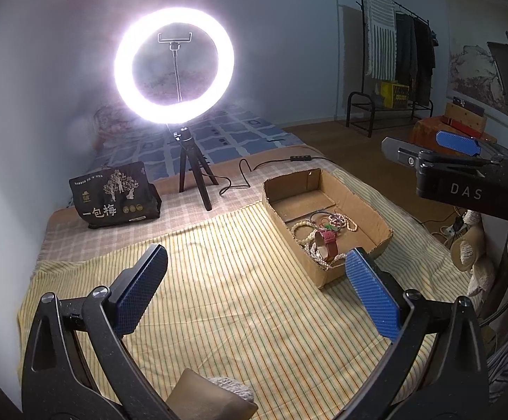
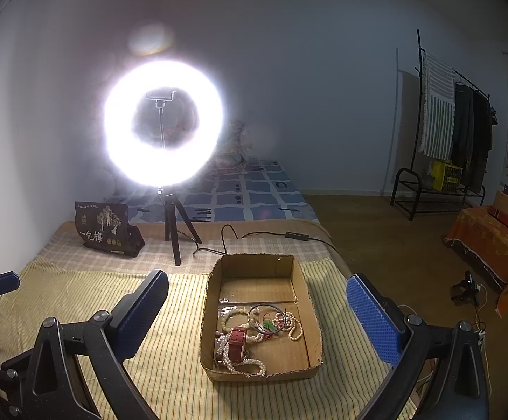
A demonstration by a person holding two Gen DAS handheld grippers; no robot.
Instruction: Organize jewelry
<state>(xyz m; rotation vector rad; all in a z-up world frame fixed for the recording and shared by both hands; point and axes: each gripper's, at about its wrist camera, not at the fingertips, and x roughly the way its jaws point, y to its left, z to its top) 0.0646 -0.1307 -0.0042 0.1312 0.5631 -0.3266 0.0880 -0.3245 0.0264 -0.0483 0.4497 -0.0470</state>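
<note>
Hovering above the striped yellow cloth (image 2: 169, 367) on the bed, we are holding both grippers with jaws spread wide and empty. Our left gripper (image 1: 257, 292) is facing bare cloth, the cardboard box (image 1: 376, 225) lying just beyond its right finger. Our right gripper (image 2: 257, 309) is framing the box (image 2: 311, 318) between its fingers, well above it. Open cloth is stretching left of the box; its right wall is sitting near the bed's edge, where the floor (image 2: 376, 231) is dropping away. Behind, a lit ring light (image 2: 164, 122) on a tripod, its cable (image 2: 229, 234) and a black bag (image 2: 105, 229) are bounding the far side. Inside the box, pearl strands (image 2: 250, 362), a red-strapped watch (image 2: 237, 343), a dark bangle (image 2: 266, 315) and beads are lying tangled at the near end.
</note>
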